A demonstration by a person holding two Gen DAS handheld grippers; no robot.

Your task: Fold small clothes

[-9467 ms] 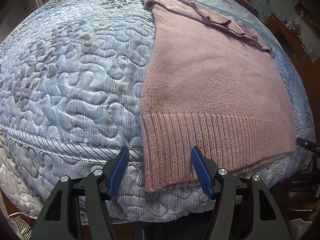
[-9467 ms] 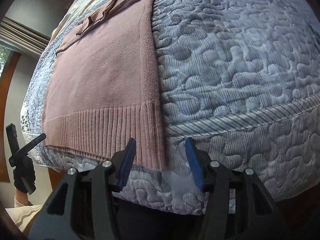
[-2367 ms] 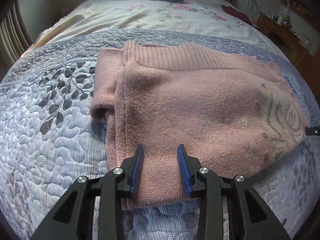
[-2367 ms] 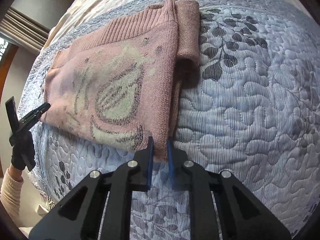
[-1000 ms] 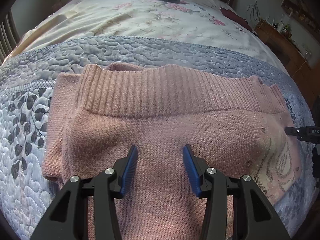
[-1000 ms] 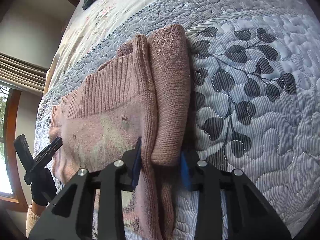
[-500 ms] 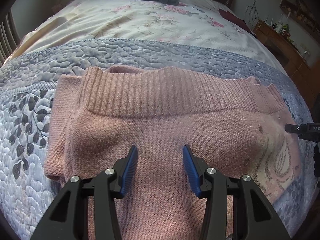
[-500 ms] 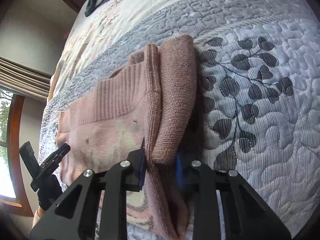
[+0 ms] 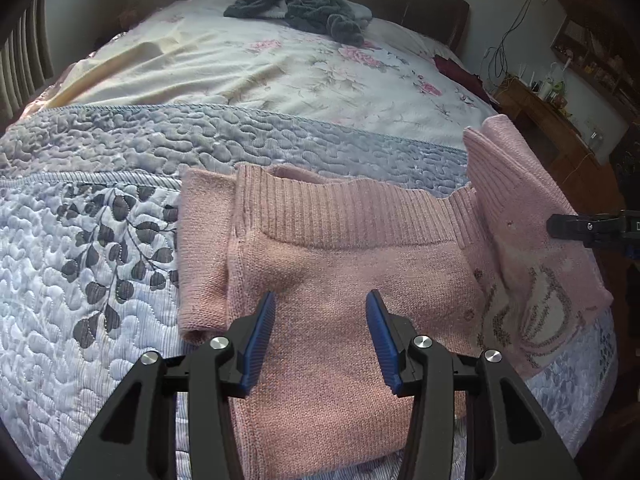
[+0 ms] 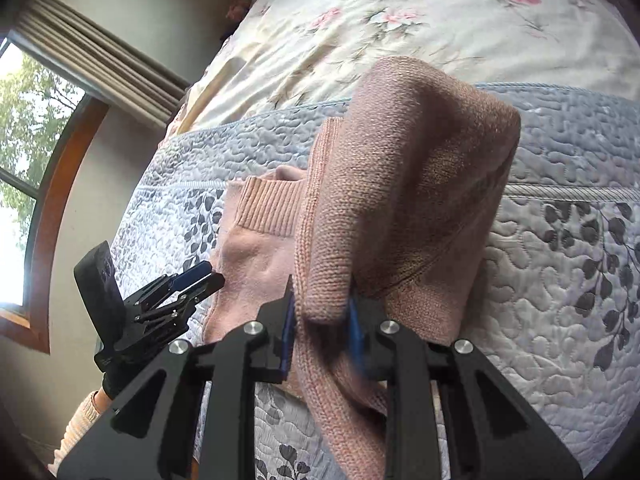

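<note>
Left wrist view: pink sweater [image 9: 344, 280] lies across the centre and lower frame on the grey quilted bedspread [image 9: 100, 240], ribbed hem band running across mid-frame, a folded-in sleeve at centre left. Left gripper [image 9: 320, 328] sits at bottom centre, jaws spread wide, nothing between them, hovering over the sweater body. At right, the sweater's end is lifted off the quilt and stands up as a flap, patterned side showing; the right gripper tip pokes in from the right edge at that flap. Dark grey clothes pile [image 9: 300, 10] at top centre on the floral sheet [image 9: 260, 68], well apart from the work.

Right wrist view: right gripper [image 10: 322, 320] at bottom centre, jaws clamped on a thick bunched fold of the sweater, which rises up through centre frame, clear of the bedspread. Left gripper visible at lower left, released, beside the flat part of the sweater. Window and curtain at upper left.

Step, as judged: final crosswise fold, right end being carried over toward the left end. Next move calls for laying the lifted flap across the flat half, edges lined up, then letting go; left gripper likely needs to clear out or pin the body.
</note>
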